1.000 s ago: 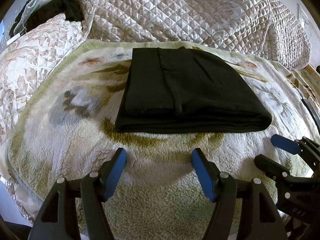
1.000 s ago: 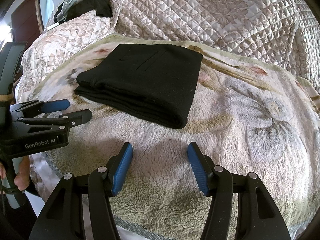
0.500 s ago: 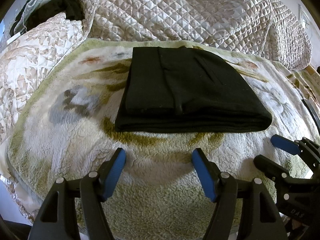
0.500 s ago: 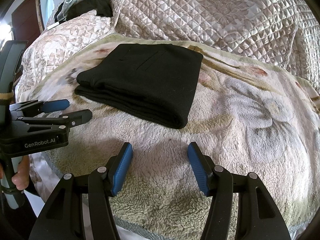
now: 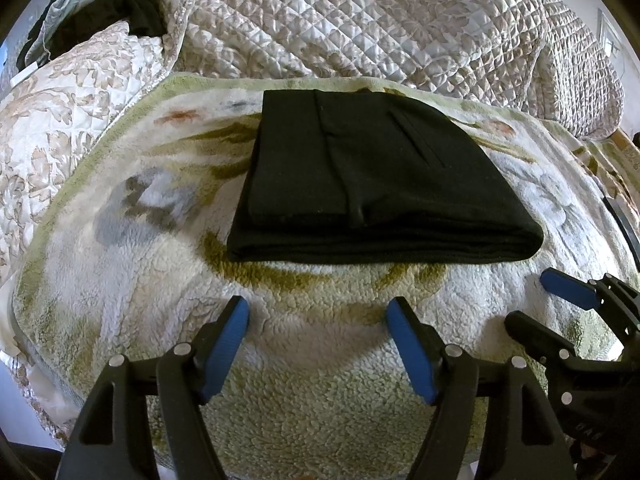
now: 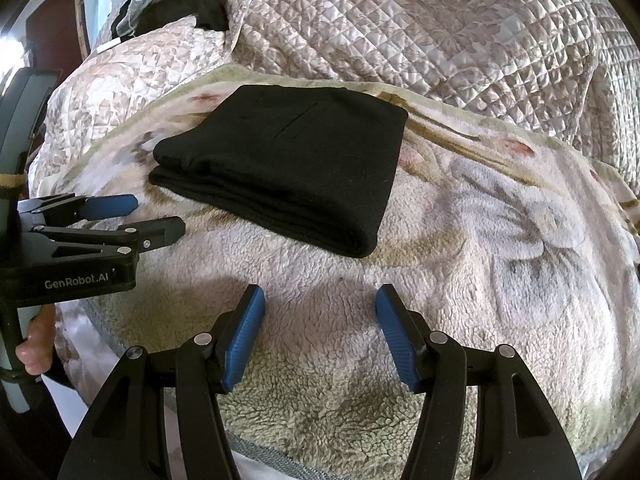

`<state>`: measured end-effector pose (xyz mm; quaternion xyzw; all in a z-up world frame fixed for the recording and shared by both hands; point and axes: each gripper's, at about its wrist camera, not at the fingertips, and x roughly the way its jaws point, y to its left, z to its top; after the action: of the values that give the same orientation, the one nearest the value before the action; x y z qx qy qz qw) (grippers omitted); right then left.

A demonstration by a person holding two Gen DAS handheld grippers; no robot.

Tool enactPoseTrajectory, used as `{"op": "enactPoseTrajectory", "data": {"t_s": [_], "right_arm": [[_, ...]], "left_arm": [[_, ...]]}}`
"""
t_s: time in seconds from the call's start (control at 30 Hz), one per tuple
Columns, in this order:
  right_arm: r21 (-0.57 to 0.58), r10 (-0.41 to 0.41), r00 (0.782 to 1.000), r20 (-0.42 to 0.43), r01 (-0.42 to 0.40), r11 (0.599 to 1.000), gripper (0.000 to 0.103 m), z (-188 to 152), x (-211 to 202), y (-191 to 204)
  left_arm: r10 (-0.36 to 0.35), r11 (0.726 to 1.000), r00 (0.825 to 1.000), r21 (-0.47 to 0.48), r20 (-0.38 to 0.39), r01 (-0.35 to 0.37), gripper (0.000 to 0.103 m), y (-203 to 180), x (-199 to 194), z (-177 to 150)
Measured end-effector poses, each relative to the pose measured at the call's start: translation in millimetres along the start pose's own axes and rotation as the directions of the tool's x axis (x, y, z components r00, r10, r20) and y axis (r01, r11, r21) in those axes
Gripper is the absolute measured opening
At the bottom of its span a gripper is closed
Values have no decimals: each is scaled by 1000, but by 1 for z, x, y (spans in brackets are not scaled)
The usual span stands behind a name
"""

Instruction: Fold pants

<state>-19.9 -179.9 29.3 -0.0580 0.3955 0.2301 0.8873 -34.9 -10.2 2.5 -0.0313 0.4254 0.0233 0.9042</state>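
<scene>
Left wrist view shows the pants (image 5: 372,184) folded into a neat stack on the blanket (image 5: 120,280). Left gripper (image 5: 318,322) and right gripper (image 6: 320,312) hover nearby, wide open, empty. Folding looks finished; only withdrawal seems left.

The bed is covered by a fleece blanket (image 5: 132,320) with a faded floral print and a green border. Beyond it, at the far side, lies a quilted satin bedspread (image 5: 380,28) in beige and white. A matching quilted pillow (image 6: 132,76) sits far left, with dark clothing (image 5: 100,20) heaped behind it. A dark wooden door (image 6: 50,28) stands far left. Daylight illuminates the bed.
</scene>
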Motion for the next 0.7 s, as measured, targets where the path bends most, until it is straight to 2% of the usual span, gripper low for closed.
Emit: {"op": "enactPoseTrajectory", "data": {"t_s": [0.7], "right_arm": [[-26,-3,1000,-7,3,1000,60,2,3,-8]], "left_arm": [[-4,1000,1000,4,-5,4,76,3,6,3]]}}
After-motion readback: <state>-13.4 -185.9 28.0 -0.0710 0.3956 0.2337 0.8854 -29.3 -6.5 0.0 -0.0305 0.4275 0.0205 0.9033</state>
